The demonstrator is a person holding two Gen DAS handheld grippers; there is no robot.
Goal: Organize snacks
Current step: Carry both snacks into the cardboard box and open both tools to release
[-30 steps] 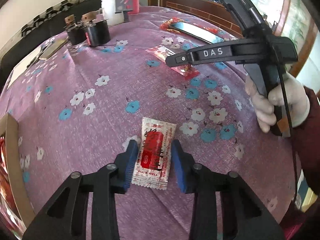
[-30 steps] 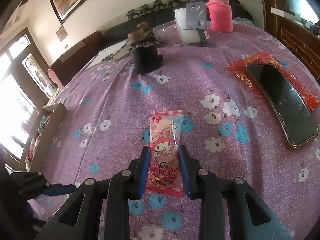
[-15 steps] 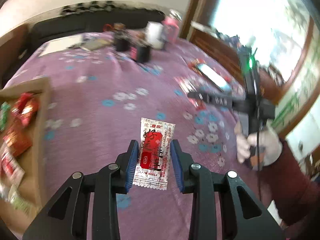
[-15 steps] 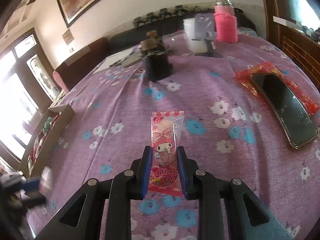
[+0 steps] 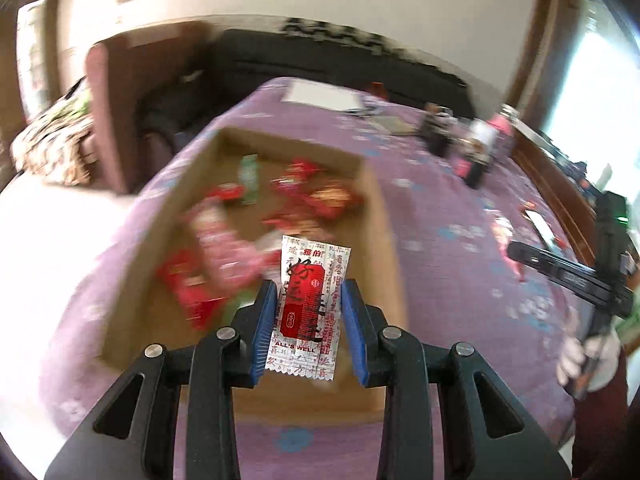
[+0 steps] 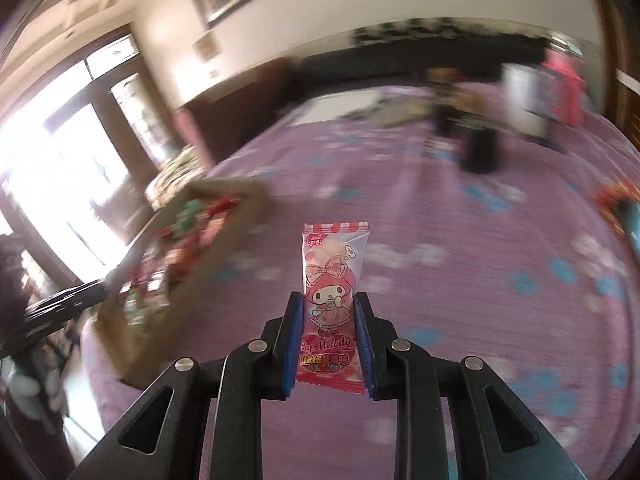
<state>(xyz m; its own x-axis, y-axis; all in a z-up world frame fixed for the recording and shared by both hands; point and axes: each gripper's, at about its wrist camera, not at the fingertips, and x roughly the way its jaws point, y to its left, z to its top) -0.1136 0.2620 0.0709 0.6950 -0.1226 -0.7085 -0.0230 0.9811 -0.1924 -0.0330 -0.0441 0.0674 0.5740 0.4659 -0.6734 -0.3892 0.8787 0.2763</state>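
Tools both loaded: left tool clamps red-and-white sachet above cardboard box of snacks; right tool pinches pink candy packet over counter, box leftward.

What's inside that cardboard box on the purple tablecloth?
The cardboard box holds a loose heap of wrapped snacks, mostly red, one green packet among them. Blur hides their labels, and the held white-and-red packet covers the box's near part.
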